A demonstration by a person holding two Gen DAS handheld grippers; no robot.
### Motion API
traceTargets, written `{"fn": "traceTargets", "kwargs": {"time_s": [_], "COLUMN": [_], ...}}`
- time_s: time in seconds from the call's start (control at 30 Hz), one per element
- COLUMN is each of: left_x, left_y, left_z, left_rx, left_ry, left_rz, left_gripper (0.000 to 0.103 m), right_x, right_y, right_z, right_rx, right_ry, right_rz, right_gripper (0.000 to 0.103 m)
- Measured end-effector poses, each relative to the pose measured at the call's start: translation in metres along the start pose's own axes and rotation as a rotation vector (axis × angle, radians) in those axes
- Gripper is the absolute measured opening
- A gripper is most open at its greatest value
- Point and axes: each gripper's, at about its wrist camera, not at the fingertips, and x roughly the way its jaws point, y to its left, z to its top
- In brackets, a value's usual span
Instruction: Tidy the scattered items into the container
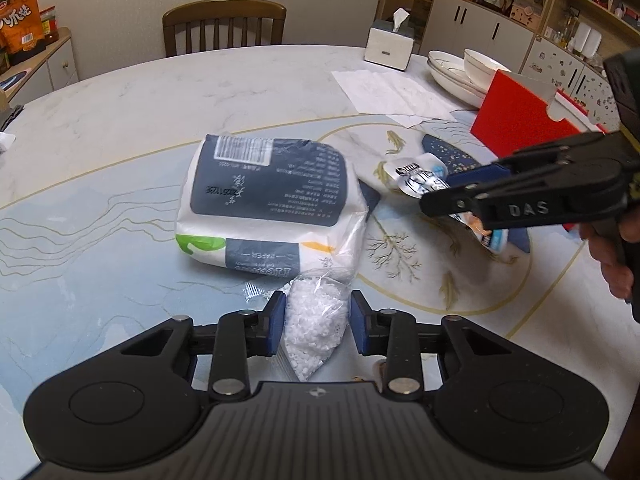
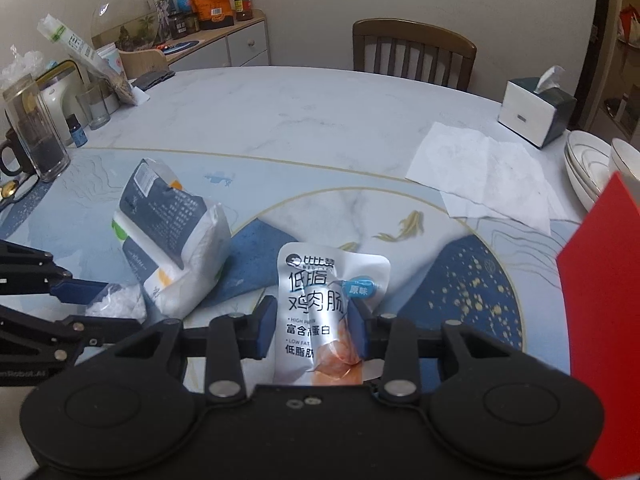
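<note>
My left gripper (image 1: 318, 320) is shut on a small clear bag of white beads (image 1: 314, 340) that lies on the table just in front of a white and dark blue tissue pack (image 1: 268, 200). My right gripper (image 2: 314, 328) is shut on a silver snack pouch (image 2: 320, 280) with an orange lower end, which it holds above the table. In the left wrist view the same pouch (image 1: 416, 178) pokes out of the right gripper (image 1: 432, 196) at the right. A red container (image 1: 516, 116) stands behind it, and its red wall (image 2: 600, 300) fills the right wrist view's right edge.
A white paper sheet (image 1: 392, 92), a tissue box (image 1: 390, 44) and stacked bowls and plates (image 1: 464, 70) sit at the far right of the round marble table (image 1: 160, 92). A wooden chair (image 1: 224, 24) stands behind. Glasses and jars (image 2: 36, 132) crowd the left edge.
</note>
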Motion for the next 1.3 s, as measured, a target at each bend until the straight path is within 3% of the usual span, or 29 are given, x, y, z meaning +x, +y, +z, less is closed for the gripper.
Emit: {"fn": "traceTargets", "kwargs": {"time_s": [0.7,1.3], "left_x": [-0.039,-0.045], "left_y": [-0.062,-0.164], "left_z": [0.028,0.079], "left_rx": [0.040,0.175], "left_ry": [-0.079,-0.181], "left_rz": [-0.105,-0.202], "left_gripper": [0.032,0.032], "right_x": [-0.090,-0.167], "right_y": [-0.025,-0.091], "right_z": [-0.035,-0.043], "right_rx": [0.126,0.171], "right_ry": [-0.043,-0.168], "right_rz": [-0.012,-0.141], "right_gripper": [0.035,0.035]}}
